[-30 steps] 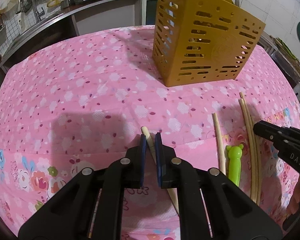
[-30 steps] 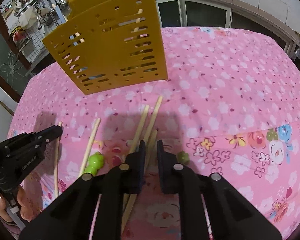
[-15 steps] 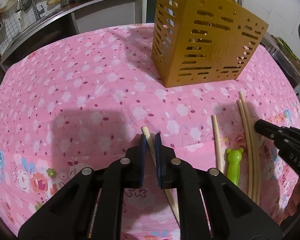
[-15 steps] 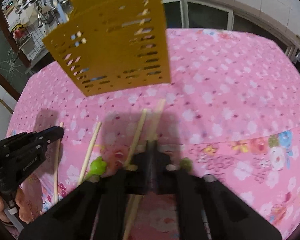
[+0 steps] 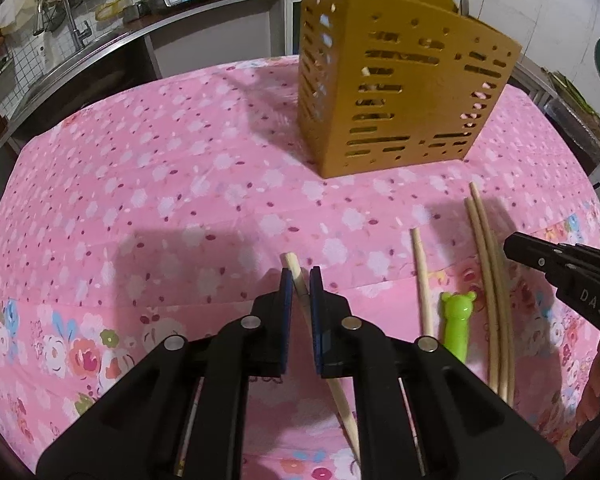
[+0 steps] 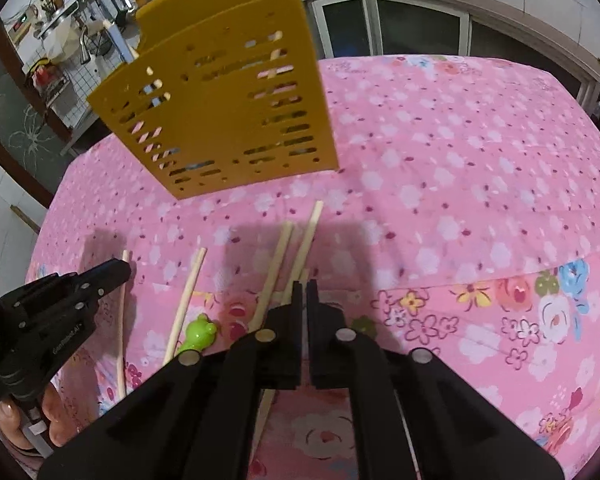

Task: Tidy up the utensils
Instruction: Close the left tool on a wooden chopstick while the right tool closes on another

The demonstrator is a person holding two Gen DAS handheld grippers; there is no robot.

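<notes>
A yellow slotted utensil holder (image 5: 400,92) (image 6: 228,112) stands on the pink flowered tablecloth (image 5: 160,184), with a few utensils inside it. My left gripper (image 5: 300,276) (image 6: 116,270) is shut on a wooden chopstick (image 5: 294,266) that slants back under its fingers. To its right lie a single chopstick (image 5: 422,280) (image 6: 188,292), a green bear-topped utensil (image 5: 456,320) (image 6: 198,330) and a pair of long chopsticks (image 5: 488,280). My right gripper (image 6: 303,282) (image 5: 512,242) is shut low over that group, with a chopstick end (image 6: 305,274) showing between its pad tips.
A kitchen counter with a stove, pots and hanging tools (image 5: 100,12) runs behind the table. Cabinets with glass doors (image 6: 400,28) stand beyond the far right edge. A hand (image 6: 16,412) grips the left tool's handle.
The right jaws, slightly apart around a chopstick a second ago, have come together on it. The left gripper and its chopstick have kept still.
</notes>
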